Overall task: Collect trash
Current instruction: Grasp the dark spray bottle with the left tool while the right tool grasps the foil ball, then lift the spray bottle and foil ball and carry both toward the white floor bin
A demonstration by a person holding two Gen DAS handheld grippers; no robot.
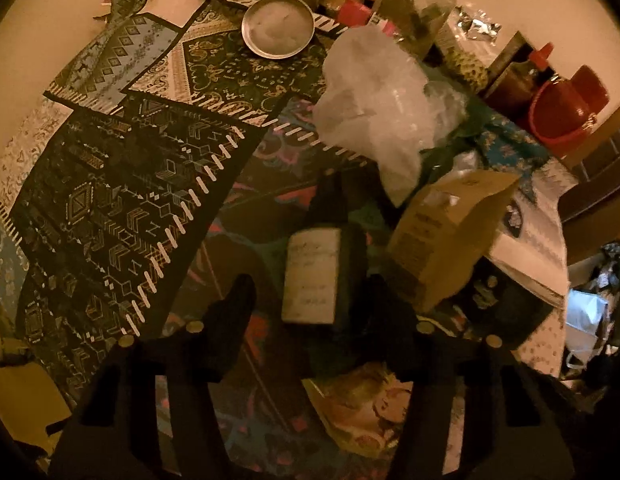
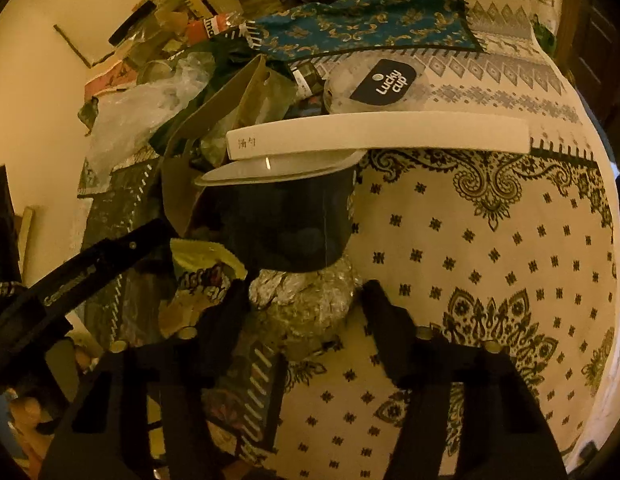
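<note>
Only the left wrist view shows the dark bottle (image 1: pixel 313 276) with a pale label, lying low in the middle of the frame between the left gripper (image 1: pixel 311 300) fingers (image 1: pixel 234 300); the fingers stand on either side of it with gaps visible, not pressing it, so they are released around it. Left of the bottle, overlapping patterned cloths (image 1: pixel 122 208) cover the desk (image 1: pixel 14 64). At upper centre sits a round metal lid (image 1: pixel 277 26), and right of it a crumpled clear plastic bag (image 1: pixel 373 108) lies above a brown paper packet (image 1: pixel 445 236), which leans just beside the right-hand finger and crowds that side. Red containers (image 1: pixel 565 108) stand at the upper right edge. Only the right wrist view shows the crumpled foil ball (image 2: pixel 306 300), low in the middle of the frame between the right gripper (image 2: pixel 306 308) fingers (image 2: pixel 230 312); the left-hand finger looks to touch the foil, the other stands off it, so it is not yet grasped. At the far left of this view the other gripper's dark body reaches in. A yellow snack wrapper (image 2: pixel 206 272) lies just left of the foil. Directly above the foil a dark tub (image 2: pixel 286 224) with a white lid stands in the way, with a long white box (image 2: pixel 377 136) resting across it and a "Lucky cup" lid (image 2: pixel 383 82) behind. To the right, a cream patterned cloth (image 2: pixel 489 260) fills the frame.
</note>
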